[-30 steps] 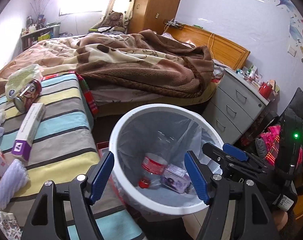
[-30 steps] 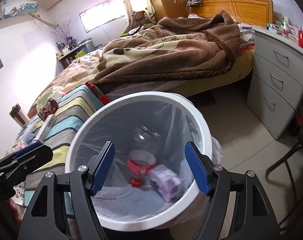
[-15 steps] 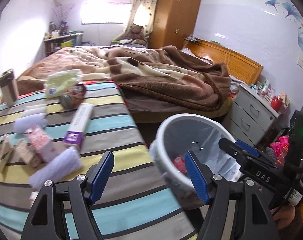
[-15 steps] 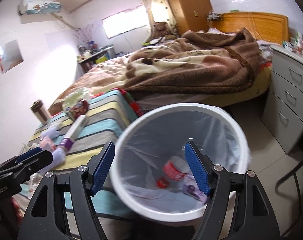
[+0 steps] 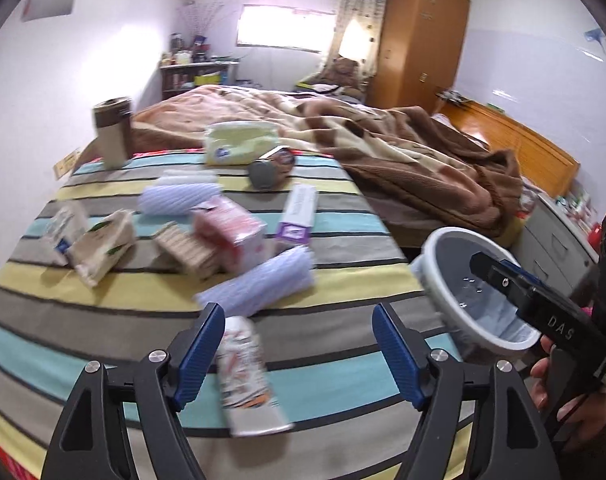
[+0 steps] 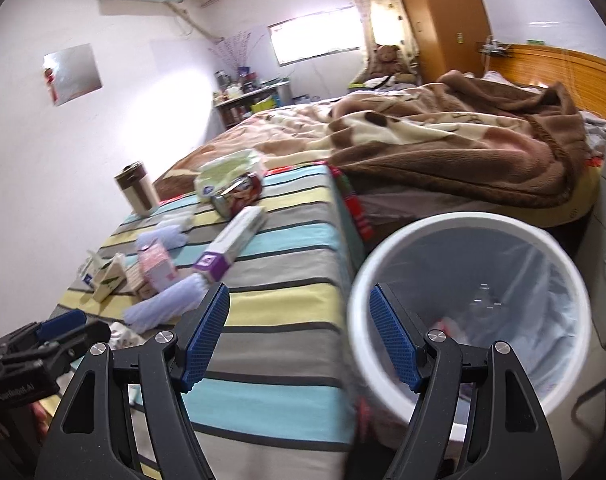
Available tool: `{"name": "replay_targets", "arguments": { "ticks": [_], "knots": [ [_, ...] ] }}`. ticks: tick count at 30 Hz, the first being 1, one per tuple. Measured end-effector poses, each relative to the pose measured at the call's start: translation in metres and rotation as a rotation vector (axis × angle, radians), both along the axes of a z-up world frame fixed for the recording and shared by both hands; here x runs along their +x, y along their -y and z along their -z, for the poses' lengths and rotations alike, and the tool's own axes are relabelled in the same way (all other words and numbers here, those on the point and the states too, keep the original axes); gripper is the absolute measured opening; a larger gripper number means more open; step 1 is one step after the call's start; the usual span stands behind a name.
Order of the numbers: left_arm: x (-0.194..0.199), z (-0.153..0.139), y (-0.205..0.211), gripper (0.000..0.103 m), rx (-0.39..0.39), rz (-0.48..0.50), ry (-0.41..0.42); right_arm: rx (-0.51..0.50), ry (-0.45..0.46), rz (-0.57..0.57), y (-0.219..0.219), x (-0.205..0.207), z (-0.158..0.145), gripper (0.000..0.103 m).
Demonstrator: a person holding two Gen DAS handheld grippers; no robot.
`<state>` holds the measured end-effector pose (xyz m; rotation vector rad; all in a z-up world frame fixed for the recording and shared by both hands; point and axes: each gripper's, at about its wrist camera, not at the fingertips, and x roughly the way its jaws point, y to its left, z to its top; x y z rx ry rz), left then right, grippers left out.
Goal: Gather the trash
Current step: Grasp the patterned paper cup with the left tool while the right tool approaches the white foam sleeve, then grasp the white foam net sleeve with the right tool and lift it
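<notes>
Several pieces of trash lie on the striped table cover (image 5: 103,320): a printed wrapper (image 5: 245,372) just ahead of my left gripper (image 5: 299,352), lilac rolls (image 5: 259,284), a pink carton (image 5: 231,236), a purple-ended box (image 5: 299,216) and a can (image 5: 271,170). My left gripper is open and empty above the wrapper. The white bin (image 6: 475,312) with a clear liner stands to the right of the table, also in the left view (image 5: 463,292). My right gripper (image 6: 299,340) is open and empty, at the bin's left rim.
A brown cup (image 5: 113,132) and a green tissue pack (image 5: 241,142) stand at the table's far side. A bed with a brown blanket (image 5: 403,152) lies beyond. Grey drawers (image 5: 559,240) stand right of the bin.
Both grippers swung left, away from over the bin toward the striped table. The trash on the table is now in front of the left gripper. Both stayed open.
</notes>
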<state>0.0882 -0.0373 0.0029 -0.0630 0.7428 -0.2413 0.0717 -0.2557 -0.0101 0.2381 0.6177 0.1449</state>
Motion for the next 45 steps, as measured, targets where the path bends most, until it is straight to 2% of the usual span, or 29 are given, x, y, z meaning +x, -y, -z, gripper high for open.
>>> {"name": "replay_targets", "arguments": {
  "ticks": [8, 17, 20, 24, 27, 32, 38, 45],
  "knots": [
    [0.0, 0.023, -0.034, 0.077, -0.004, -0.067, -0.069, -0.016, -0.007, -0.066, -0.034, 0.008, 0.002, 0.074],
    [0.014, 0.063, -0.04, 0.077, -0.061, -0.045, -0.198, -0.053, -0.062, -0.115, -0.065, 0.022, 0.01, 0.074],
    [0.014, 0.065, -0.04, 0.077, -0.057, -0.048, -0.187, -0.054, -0.086, -0.125, -0.072, 0.026, 0.013, 0.074],
    [0.016, 0.065, -0.048, 0.063, -0.057, -0.05, -0.183, -0.035, -0.126, -0.133, -0.083, 0.033, 0.02, 0.074],
    [0.017, 0.064, -0.058, 0.054, -0.085, -0.051, -0.184, -0.032, -0.156, -0.134, -0.091, 0.037, 0.025, 0.074],
    [0.016, 0.059, -0.077, 0.05, -0.104, -0.079, -0.161, -0.014, -0.196, -0.131, -0.104, 0.044, 0.03, 0.074],
    [0.015, 0.054, -0.101, 0.05, -0.092, -0.136, -0.138, 0.038, -0.233, -0.108, -0.111, 0.054, 0.032, 0.074],
    [0.017, 0.057, -0.108, 0.05, -0.158, -0.132, -0.158, 0.069, -0.285, -0.083, -0.122, 0.066, 0.039, 0.074]
  ]
}}
